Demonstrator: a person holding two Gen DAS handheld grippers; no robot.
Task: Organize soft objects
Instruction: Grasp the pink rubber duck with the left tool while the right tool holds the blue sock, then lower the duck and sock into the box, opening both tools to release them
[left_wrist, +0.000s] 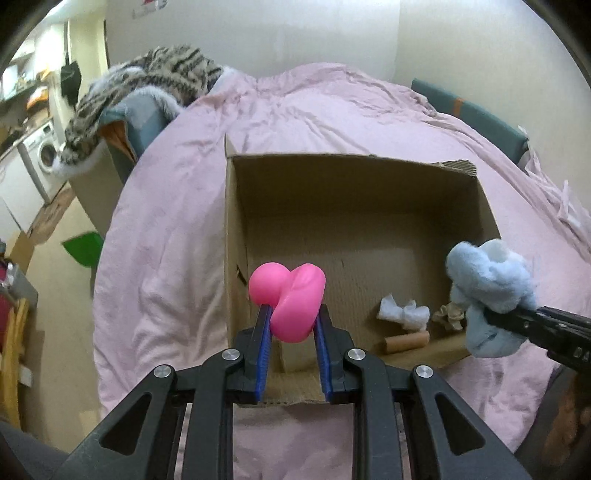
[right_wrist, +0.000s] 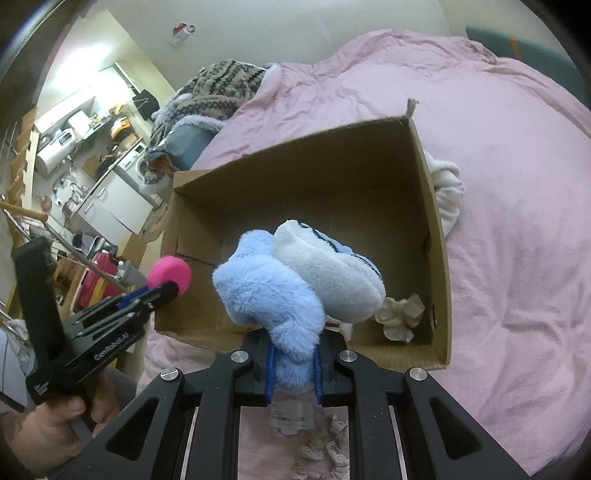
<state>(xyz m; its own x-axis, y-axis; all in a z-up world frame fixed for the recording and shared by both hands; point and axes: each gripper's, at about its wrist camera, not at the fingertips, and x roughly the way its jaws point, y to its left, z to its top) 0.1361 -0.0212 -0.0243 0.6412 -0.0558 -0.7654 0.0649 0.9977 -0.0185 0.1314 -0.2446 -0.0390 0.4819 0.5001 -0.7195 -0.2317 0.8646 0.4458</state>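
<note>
My left gripper (left_wrist: 291, 314) is shut on a pink squishy toy (left_wrist: 291, 299), held above the near left corner of an open cardboard box (left_wrist: 232, 229) on the bed. It also shows in the right wrist view (right_wrist: 168, 286) with the pink toy (right_wrist: 170, 275). My right gripper (right_wrist: 293, 354) is shut on a fluffy blue and white plush (right_wrist: 280, 295), held over the box's near edge (right_wrist: 439, 280). The plush shows at the right in the left wrist view (left_wrist: 487, 280). Inside the box lie a white cloth (left_wrist: 402, 312), a beige scrunchie (right_wrist: 400, 315) and a cardboard tube (left_wrist: 406, 341).
The box sits on a pink duvet (left_wrist: 177, 206). A patterned fleece blanket (left_wrist: 140, 96) is heaped at the bed's far left. A white garment (right_wrist: 448, 192) lies beside the box's right wall. Lace scrunchies (right_wrist: 325, 450) lie on the duvet below my right gripper. Floor clutter lies left.
</note>
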